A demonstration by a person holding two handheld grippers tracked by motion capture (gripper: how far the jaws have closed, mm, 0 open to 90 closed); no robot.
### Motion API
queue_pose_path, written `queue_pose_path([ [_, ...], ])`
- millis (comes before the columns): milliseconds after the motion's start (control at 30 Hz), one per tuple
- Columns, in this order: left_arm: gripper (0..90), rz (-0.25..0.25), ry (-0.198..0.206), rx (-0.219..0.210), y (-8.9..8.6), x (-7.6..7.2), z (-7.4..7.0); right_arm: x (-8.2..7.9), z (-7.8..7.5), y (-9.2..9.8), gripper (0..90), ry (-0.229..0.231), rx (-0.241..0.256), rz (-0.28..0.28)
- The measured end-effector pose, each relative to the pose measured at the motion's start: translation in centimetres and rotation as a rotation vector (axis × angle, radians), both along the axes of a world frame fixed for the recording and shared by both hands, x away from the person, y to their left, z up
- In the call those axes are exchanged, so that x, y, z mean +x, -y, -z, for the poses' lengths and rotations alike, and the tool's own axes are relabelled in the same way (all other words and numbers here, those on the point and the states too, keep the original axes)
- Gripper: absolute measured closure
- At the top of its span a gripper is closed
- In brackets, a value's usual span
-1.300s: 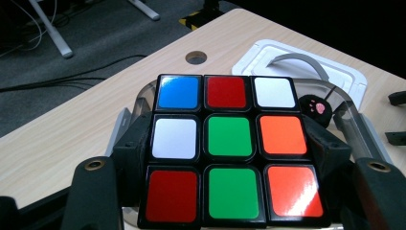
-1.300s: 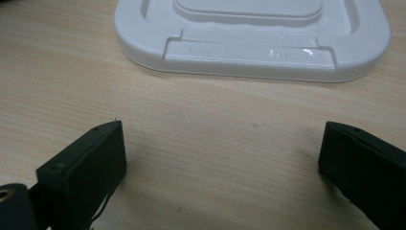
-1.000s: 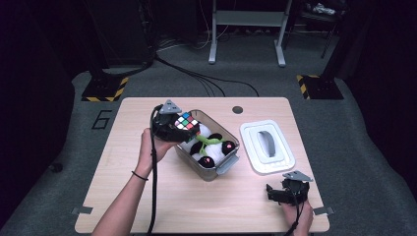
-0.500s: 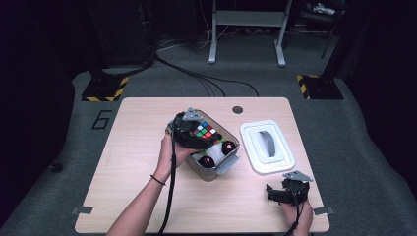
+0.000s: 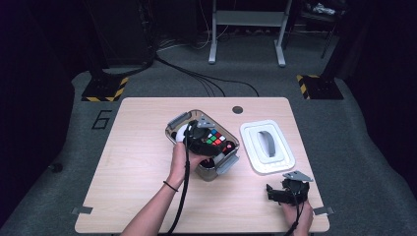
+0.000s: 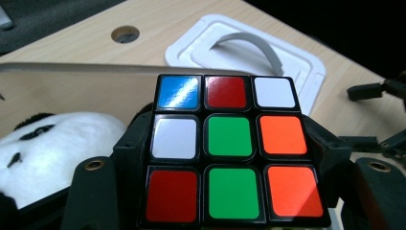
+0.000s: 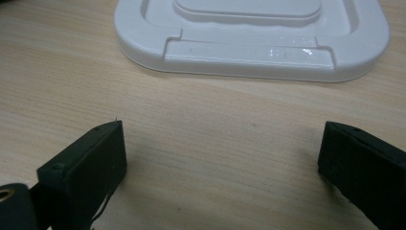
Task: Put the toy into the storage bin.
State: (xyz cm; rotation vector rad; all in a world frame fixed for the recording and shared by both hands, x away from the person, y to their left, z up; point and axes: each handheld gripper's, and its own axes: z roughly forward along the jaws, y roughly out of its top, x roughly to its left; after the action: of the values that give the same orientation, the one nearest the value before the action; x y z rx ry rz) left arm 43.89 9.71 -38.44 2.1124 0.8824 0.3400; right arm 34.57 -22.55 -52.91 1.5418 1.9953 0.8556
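Left gripper [image 5: 209,140] pinches cube [image 6: 230,148] above box [image 5: 173,129]; release left. Right gripper [image 7: 225,167] spread, idle near lid [image 7: 249,43].

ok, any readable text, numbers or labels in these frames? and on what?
"6": dark numeral on the grey floor, just left of the table, in the high view.
Puzzle cube in the left gripper: plain colour stickers, no print.
White lid near the right gripper: no lettering to read.
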Motion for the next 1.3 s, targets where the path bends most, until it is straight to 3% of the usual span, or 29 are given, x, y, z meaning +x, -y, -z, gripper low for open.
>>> queue_pose_path([
  [333,33.2,0.018,0.000,0.047,1.1,-0.6,1.2,0.0,0.0,0.0,1.9,0.000,0.000,0.000],
  [533,21.6,0.076,-0.042,0.041,0.7,-1.3,0.8,0.0,0.0,0.0,1.9,0.000,0.000,-0.001],
  [633,20.8,0.087,-0.034,0.016,0.3,-1.7,0.2,0.0,0.0,0.0,1.9,0.001,0.000,-0.003],
  [767,22.2,0.073,0.021,-0.019,-0.4,-1.8,-1.4,0.0,0.0,0.0,1.9,0.000,0.000,0.000],
  [833,23.9,0.057,0.036,0.004,-0.5,-1.3,-1.7,0.0,0.0,0.0,1.9,0.000,0.000,0.000],
  [933,29.3,0.061,0.014,0.017,-0.4,-0.4,-1.0,0.0,0.0,0.0,1.9,0.000,0.000,0.000],
  [1000,31.4,0.064,-0.004,-0.003,-0.4,-0.2,-0.6,0.0,0.0,0.0,1.9,0.000,0.000,0.000],
  [1300,36.2,0.097,-0.019,-0.008,-0.9,0.1,0.1,0.0,0.0,0.0,1.9,0.000,0.001,0.001],
])
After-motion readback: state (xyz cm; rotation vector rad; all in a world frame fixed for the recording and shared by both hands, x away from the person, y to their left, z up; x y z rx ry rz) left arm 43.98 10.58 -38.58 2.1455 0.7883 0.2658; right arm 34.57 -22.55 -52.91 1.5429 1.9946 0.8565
